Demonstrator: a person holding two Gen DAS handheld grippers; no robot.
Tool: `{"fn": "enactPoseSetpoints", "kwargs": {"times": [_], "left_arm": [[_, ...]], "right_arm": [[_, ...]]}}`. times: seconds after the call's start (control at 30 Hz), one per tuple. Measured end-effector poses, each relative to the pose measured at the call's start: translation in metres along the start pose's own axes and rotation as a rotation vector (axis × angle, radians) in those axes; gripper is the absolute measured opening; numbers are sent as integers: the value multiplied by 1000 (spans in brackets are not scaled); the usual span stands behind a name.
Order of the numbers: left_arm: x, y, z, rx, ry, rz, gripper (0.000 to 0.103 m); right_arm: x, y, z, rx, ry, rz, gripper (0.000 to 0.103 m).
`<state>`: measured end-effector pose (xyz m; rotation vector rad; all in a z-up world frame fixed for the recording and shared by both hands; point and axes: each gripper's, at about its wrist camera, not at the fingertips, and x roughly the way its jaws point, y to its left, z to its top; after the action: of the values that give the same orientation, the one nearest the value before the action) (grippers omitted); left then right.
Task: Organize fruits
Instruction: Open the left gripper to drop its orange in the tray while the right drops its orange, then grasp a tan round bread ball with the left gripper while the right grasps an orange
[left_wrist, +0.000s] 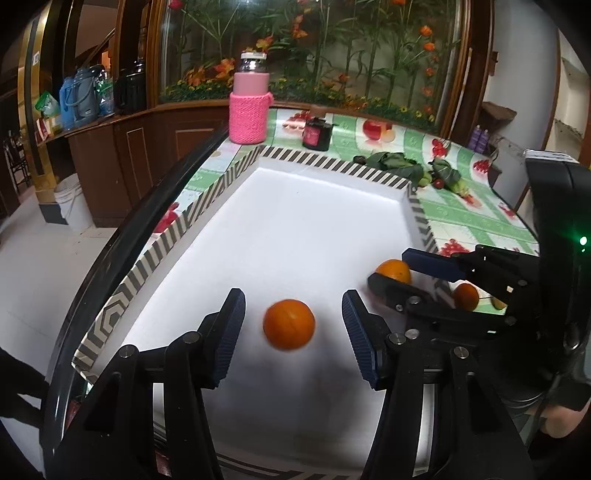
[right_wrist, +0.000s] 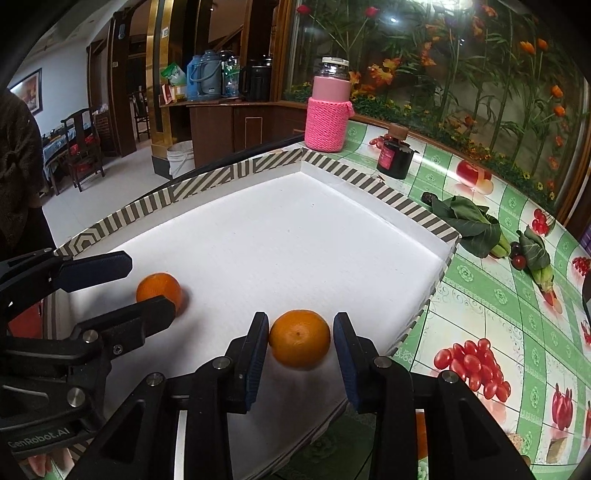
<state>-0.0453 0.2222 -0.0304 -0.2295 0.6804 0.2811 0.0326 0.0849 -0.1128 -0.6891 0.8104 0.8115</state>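
A white tray with a striped rim (left_wrist: 207, 206) (right_wrist: 207, 188) lies on the fruit-print table. One orange (left_wrist: 289, 324) (right_wrist: 159, 290) rests on the tray floor between the fingers of my left gripper (left_wrist: 293, 325) (right_wrist: 147, 286), which is open and clear of it. A second orange (right_wrist: 299, 344) (left_wrist: 394, 270) lies near the tray's right edge between the fingers of my right gripper (right_wrist: 301, 345) (left_wrist: 397, 267), which is open; its left pad looks close to the fruit. A third orange (left_wrist: 466, 296) shows behind the right gripper, partly hidden.
A pink knit-sleeved bottle (left_wrist: 248, 99) (right_wrist: 329, 107) and a dark jar (left_wrist: 315, 133) (right_wrist: 396, 157) stand beyond the tray. Leafy greens (right_wrist: 469, 221) (left_wrist: 399, 166) and small dark fruits (right_wrist: 517, 258) lie on the tablecloth to the right.
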Motion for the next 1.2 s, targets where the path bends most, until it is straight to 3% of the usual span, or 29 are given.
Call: {"fn": "enactPoseSetpoints", "kwargs": {"times": [0.27,0.33,0.47,0.67,0.83,0.9,1.03,1.1,1.2], "left_arm": [[-22,4,1,-35,-127,-68,55],[-23,6,3,-56,-124,-103,56],[-15,1,3,-29,-36,-157,58],[-14,-22,4,49,-22,-155,58],[-13,-56,18,100,-9,-177,58],[-18,-74,24,134,-20,-182,58],[-33,-110,24,216,-38,-293,63],[-36,-132,13,312,0,-375,75],[-27,-152,-8,430,91,-407,76]], "right_arm": [[-25,-15,4,80,-44,-1,45],[-43,-27,5,107,-68,-8,45],[-87,-64,-4,151,-116,-30,45],[-167,-154,-64,283,-169,-130,45],[-195,-205,-129,372,-132,-156,45],[-196,-212,-150,382,-104,-138,45],[-195,-208,-178,345,-52,-132,45],[-199,-206,-192,352,-46,-100,45],[-194,-202,-202,358,-17,-38,45]]}}
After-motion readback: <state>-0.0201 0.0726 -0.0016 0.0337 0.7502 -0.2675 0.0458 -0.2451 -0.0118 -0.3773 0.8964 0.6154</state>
